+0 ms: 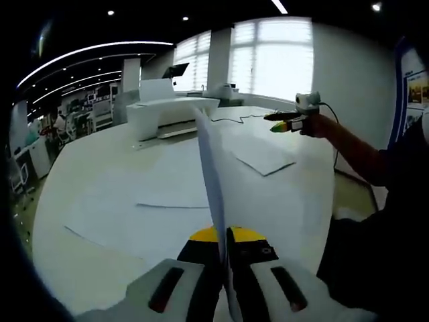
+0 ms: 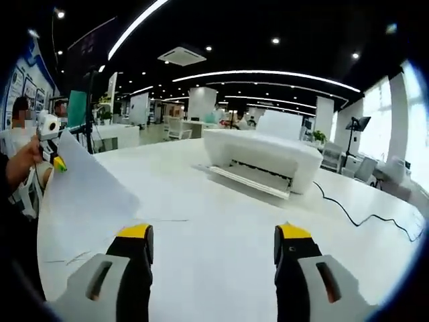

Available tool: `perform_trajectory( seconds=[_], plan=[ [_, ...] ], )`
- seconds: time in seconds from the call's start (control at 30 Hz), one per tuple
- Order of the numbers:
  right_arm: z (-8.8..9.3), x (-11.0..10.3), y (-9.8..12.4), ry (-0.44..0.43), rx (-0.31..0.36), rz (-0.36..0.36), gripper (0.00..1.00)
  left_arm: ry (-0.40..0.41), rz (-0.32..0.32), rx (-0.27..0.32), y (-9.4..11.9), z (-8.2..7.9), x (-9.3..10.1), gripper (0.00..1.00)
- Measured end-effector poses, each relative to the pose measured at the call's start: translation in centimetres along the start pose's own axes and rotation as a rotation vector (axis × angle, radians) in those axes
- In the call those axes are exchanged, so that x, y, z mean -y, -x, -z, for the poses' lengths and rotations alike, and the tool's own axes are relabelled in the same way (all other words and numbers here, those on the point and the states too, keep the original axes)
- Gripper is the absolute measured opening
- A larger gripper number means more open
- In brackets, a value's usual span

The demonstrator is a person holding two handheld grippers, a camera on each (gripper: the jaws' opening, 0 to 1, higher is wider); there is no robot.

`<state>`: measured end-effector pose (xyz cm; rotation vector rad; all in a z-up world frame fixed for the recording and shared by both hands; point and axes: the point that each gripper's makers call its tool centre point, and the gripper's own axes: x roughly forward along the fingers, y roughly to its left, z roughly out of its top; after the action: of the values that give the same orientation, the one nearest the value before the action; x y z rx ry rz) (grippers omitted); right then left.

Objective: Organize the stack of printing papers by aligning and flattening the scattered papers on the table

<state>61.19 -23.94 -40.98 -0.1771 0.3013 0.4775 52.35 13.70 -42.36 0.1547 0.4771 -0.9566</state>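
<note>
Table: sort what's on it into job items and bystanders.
Job:
- sheet clamped edge-on in the left gripper
- loose papers scattered on the table
- right gripper, open

Bystanders:
- white printer
- black cable

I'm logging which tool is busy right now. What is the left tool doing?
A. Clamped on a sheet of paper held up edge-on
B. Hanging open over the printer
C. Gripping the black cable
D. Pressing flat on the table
A: in the left gripper view the left tool is closed on a sheet of paper rising edge-on above the table.
</note>
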Motion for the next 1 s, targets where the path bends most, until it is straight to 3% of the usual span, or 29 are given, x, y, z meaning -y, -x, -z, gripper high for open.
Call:
perform_trajectory(
  seconds=[1.0],
  plan=[
    [3.4,5.6,-1.5,-0.081,-0.085,0.081,0.75,0.001,0.008,-0.009,-0.4,0.4,0.7,0.07]
  ],
)
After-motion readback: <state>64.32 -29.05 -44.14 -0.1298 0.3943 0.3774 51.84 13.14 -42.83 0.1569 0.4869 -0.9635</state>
